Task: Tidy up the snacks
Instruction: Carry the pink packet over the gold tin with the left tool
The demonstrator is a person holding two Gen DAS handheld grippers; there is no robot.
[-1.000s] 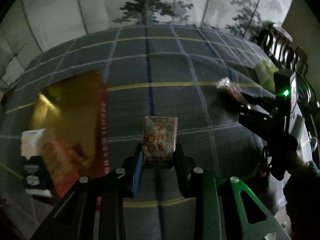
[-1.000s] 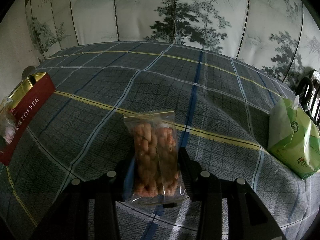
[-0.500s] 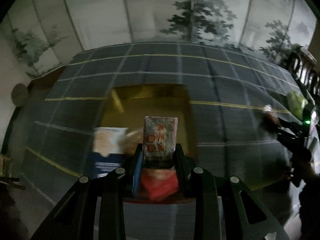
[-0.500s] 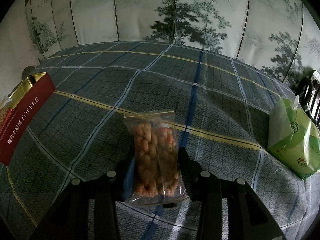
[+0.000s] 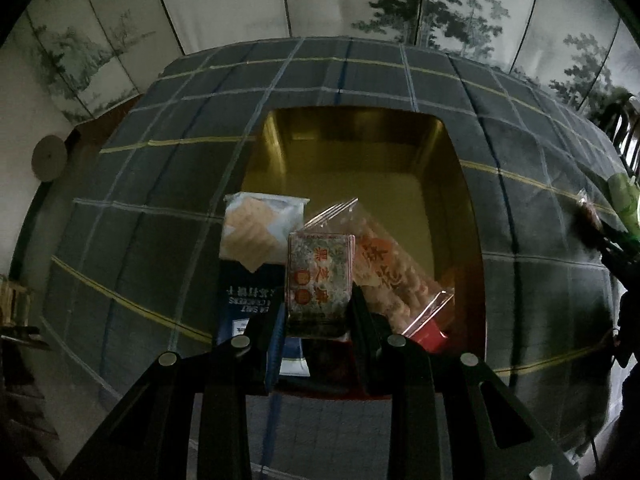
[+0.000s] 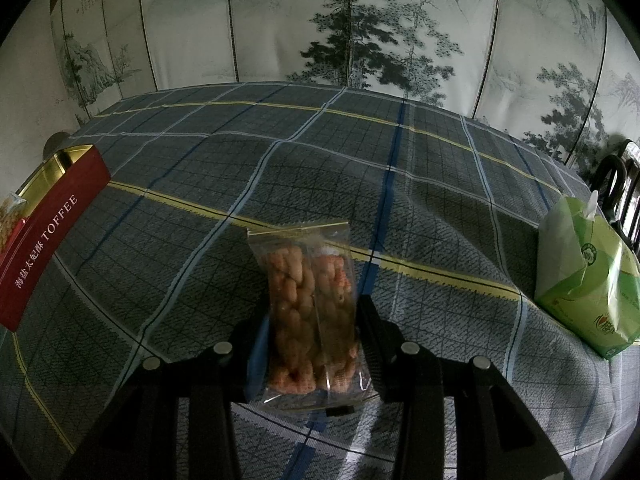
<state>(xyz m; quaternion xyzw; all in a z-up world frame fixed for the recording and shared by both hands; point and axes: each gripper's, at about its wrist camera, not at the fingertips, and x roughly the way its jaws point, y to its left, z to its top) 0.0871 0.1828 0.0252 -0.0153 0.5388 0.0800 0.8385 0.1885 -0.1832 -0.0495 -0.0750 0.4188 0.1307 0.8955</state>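
My left gripper [image 5: 318, 312] is shut on a small speckled snack packet [image 5: 319, 276] with red and orange print, held above the near end of a gold-lined tin box [image 5: 360, 152]. Inside the box lie a blue-and-white cracker pack [image 5: 256, 240] and a clear bag of orange twists [image 5: 394, 276]. My right gripper [image 6: 312, 332] is shut on a clear packet of fried dough twists [image 6: 310, 316] over the checked tablecloth. The box's red TOFFEE side [image 6: 44, 240] shows at the far left of the right wrist view. In the left wrist view the right gripper [image 5: 600, 236] appears at the right edge.
A green tissue pack [image 6: 588, 272] stands on the cloth [image 6: 360, 168] at the right. Dark chair backs [image 6: 624, 192] rise beyond it. A painted folding screen [image 6: 360, 32] closes off the far side of the table.
My left gripper has swung left with its packet, from bare cloth to over the tin box, which now fills the middle of its view. The right gripper and its packet have stayed still.
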